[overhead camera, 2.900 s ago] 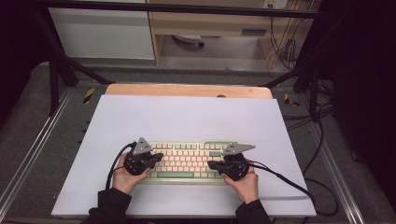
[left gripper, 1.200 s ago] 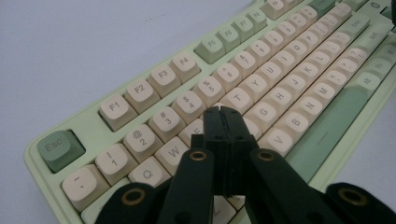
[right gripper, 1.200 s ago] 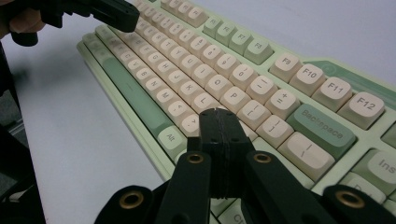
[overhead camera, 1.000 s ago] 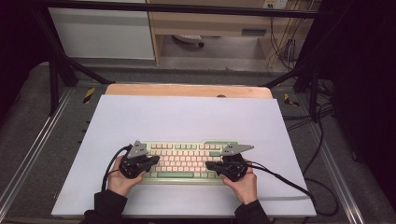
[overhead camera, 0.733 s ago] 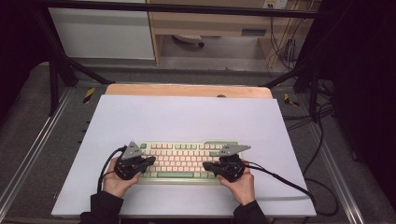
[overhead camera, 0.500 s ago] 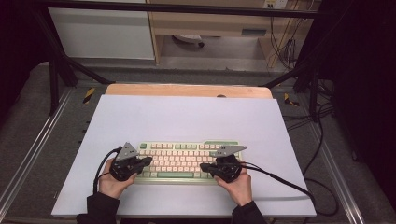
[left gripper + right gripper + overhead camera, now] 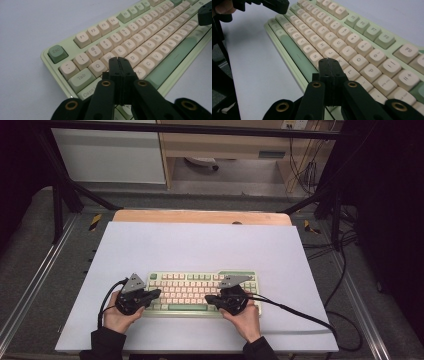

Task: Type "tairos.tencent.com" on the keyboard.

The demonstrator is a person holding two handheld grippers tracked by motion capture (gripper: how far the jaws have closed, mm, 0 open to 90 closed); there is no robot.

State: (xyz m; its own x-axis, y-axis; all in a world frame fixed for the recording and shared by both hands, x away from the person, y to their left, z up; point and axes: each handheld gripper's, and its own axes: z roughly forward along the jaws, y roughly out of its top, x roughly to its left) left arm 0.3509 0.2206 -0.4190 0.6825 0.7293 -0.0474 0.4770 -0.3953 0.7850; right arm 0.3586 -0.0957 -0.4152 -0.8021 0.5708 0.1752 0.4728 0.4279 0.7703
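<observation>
The keyboard [image 7: 202, 292] lies on the mat [image 7: 200, 250], near the front edge and about midway left to right. The mat covers the bench [image 7: 200, 216], whose bare strip shows behind it. The left hand-held gripper [image 7: 156, 293] sits over the keyboard's left end, the right hand-held gripper [image 7: 209, 298] over its right half; their tips point toward each other. A cable [image 7: 300, 316] trails right from the right one across the mat.

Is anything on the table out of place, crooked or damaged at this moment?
Nothing stands out. The keyboard lies flat and square on the white mat, with no key visibly missing. The left gripper and right gripper hover shut over its letter keys.
</observation>
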